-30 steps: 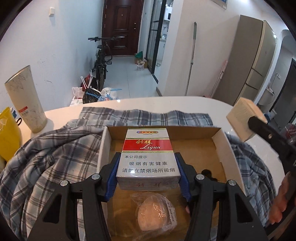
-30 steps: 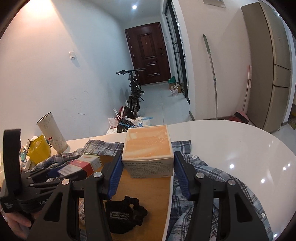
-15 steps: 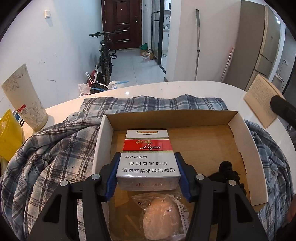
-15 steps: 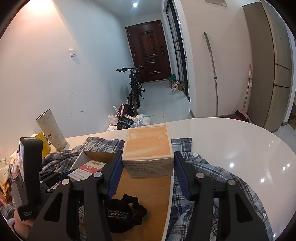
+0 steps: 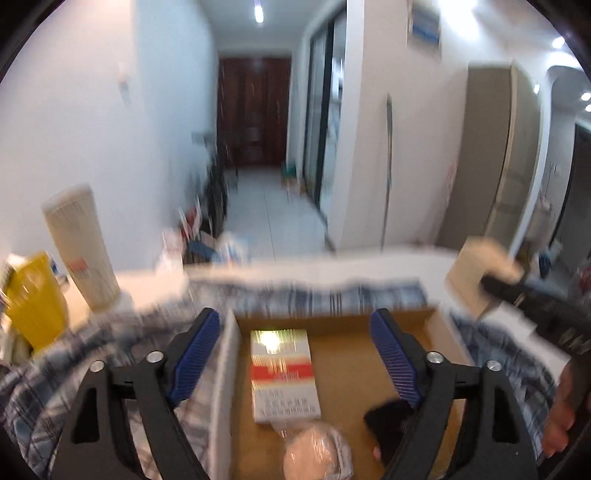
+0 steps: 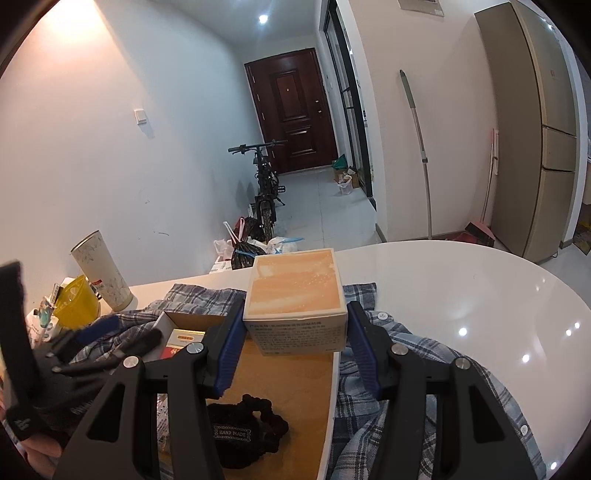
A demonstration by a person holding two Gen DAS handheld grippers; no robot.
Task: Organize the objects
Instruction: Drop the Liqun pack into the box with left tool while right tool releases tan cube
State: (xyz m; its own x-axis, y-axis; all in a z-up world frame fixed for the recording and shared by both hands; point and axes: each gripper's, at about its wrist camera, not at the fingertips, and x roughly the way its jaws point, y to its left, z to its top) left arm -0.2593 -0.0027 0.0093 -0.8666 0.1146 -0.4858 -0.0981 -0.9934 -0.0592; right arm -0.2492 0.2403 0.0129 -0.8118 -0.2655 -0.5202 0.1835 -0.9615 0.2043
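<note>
Right wrist view: right claw [image 6: 293, 341] grips tan box [image 6: 295, 301] w/ little pad overlap, left claw [image 5: 295, 363], jaws just opened, empty over cigarette pack [image 5: 283, 374] in cardboard tray [image 5: 225, 387] — box could slip & land on pack or scrunchie [image 6: 245, 430].

Motion blur smears the whole left wrist view, streaking the ceiling lights [image 5: 258, 13] and leaving glare on the pack [image 5: 283, 369] in the box. The right wrist view is sharp and evenly bright, ceiling spots mirrored on the glossy worktop [image 6: 461, 288]. Fisheye bending and dark corners frame both.
</note>
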